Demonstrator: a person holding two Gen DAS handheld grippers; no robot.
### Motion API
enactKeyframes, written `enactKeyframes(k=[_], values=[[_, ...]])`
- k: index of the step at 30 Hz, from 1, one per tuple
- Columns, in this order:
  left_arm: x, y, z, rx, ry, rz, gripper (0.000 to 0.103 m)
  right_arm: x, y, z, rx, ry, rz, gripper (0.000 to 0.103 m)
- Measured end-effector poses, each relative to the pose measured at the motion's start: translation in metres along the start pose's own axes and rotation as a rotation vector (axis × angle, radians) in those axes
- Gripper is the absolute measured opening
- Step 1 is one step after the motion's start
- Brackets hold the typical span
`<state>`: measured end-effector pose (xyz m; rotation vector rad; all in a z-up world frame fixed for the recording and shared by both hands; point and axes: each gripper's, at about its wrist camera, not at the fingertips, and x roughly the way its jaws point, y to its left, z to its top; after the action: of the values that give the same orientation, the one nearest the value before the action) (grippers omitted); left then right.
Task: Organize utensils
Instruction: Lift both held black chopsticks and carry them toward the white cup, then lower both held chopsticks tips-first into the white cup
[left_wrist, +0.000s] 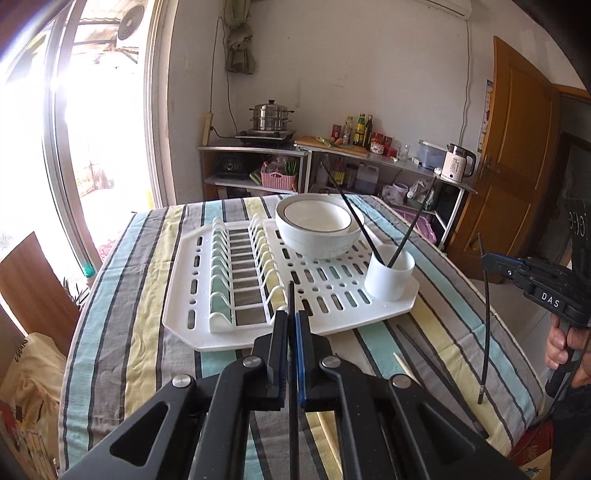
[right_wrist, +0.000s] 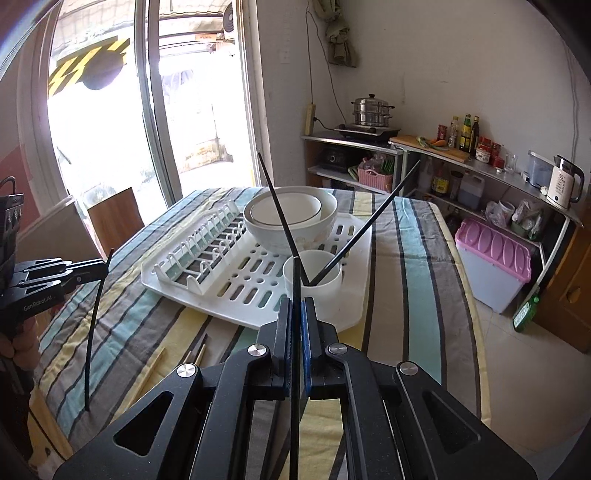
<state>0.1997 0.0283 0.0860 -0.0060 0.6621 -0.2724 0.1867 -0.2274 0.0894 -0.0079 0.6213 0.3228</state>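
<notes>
A white drying rack lies on the striped table. On it stand a white cup holding two black chopsticks and stacked white bowls. My left gripper is shut on a black chopstick, held upright in front of the rack; it shows at the left of the right wrist view. My right gripper is shut on another black chopstick, held upright near the cup; it shows at the right of the left wrist view.
Loose black chopsticks and wooden chopsticks lie on the striped tablecloth near the rack's front. Shelves with a pot, bottles and a kettle stand behind. A pink-lidded bin sits on the floor at right.
</notes>
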Motion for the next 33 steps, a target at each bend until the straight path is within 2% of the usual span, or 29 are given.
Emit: enactKeyframes(k=[4,9,23,33], values=[[-0.025,0.001,0.012,-0.009,-0.071,0.003,0.003,-0.020,0.002,0.008,0.002,-0.063,-0.003,0.004],[-0.043,-0.001,0.015,-0.008,-0.117,-0.005,0.003,-0.034,0.006,0.008,0.004,-0.104,-0.001,0.004],[-0.056,-0.003,0.019,-0.002,-0.145,-0.016,0.003,-0.043,-0.001,0.008,0.010,-0.121,-0.011,0.004],[-0.058,-0.012,0.044,0.008,-0.166,-0.038,0.003,-0.048,-0.002,0.024,0.003,-0.149,-0.021,0.004]])
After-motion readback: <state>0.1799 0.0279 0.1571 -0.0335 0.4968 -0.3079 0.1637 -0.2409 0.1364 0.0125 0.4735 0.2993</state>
